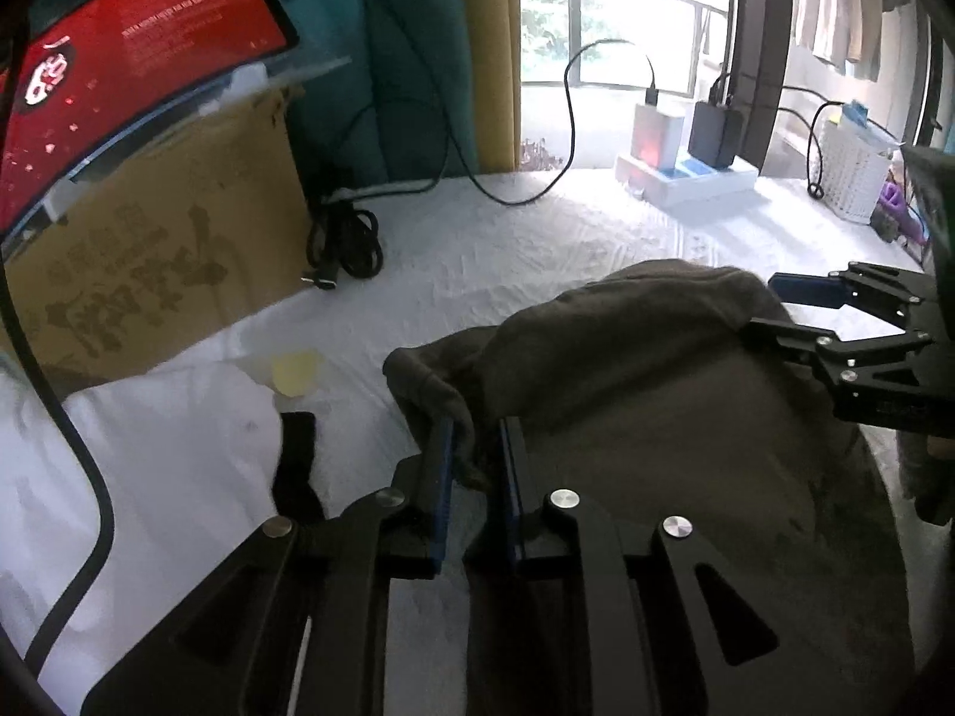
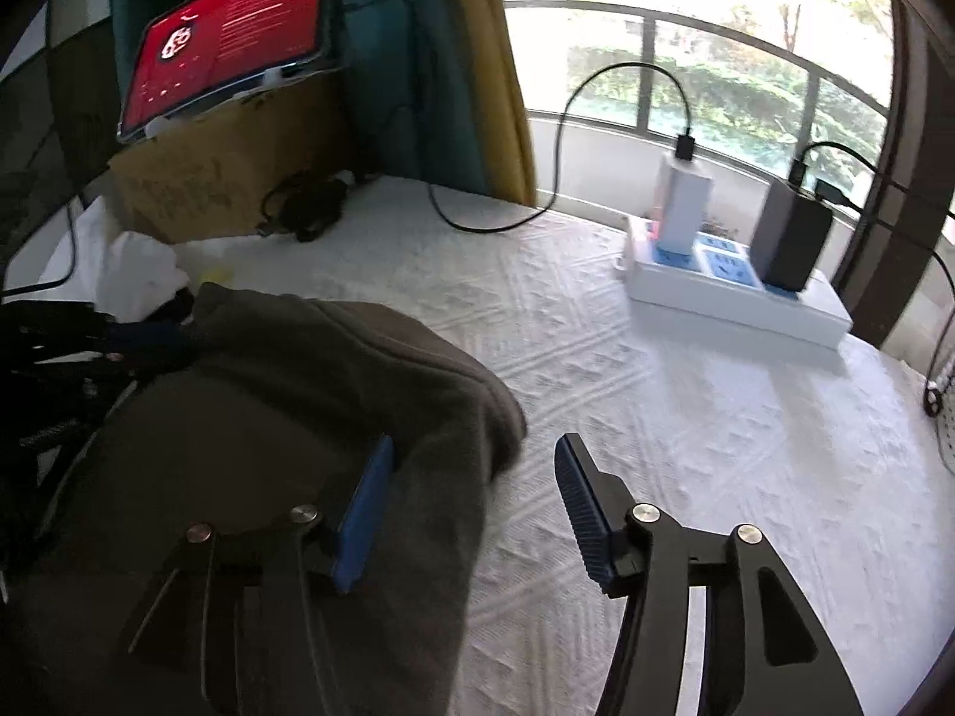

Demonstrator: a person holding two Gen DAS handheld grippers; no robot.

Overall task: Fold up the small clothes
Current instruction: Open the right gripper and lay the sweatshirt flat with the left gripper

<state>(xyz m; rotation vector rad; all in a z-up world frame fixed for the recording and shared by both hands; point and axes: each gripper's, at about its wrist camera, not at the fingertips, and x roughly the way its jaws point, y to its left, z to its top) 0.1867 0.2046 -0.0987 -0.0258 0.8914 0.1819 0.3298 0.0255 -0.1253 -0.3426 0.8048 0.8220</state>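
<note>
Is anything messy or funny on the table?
Yes. The dark grey-brown fleece garment lies in a bunched, puffy heap instead of flat, with one corner pinched in the left hand-held gripper. A rumpled white cloth sits beside it, and a black cable coil sprawls by the cardboard box.

The right gripper stands with jaws wide apart over the near right edge of the dark grey garment. Its left pad lies on the cloth; its right pad lies beside the garment, over the white textured cover.
</note>
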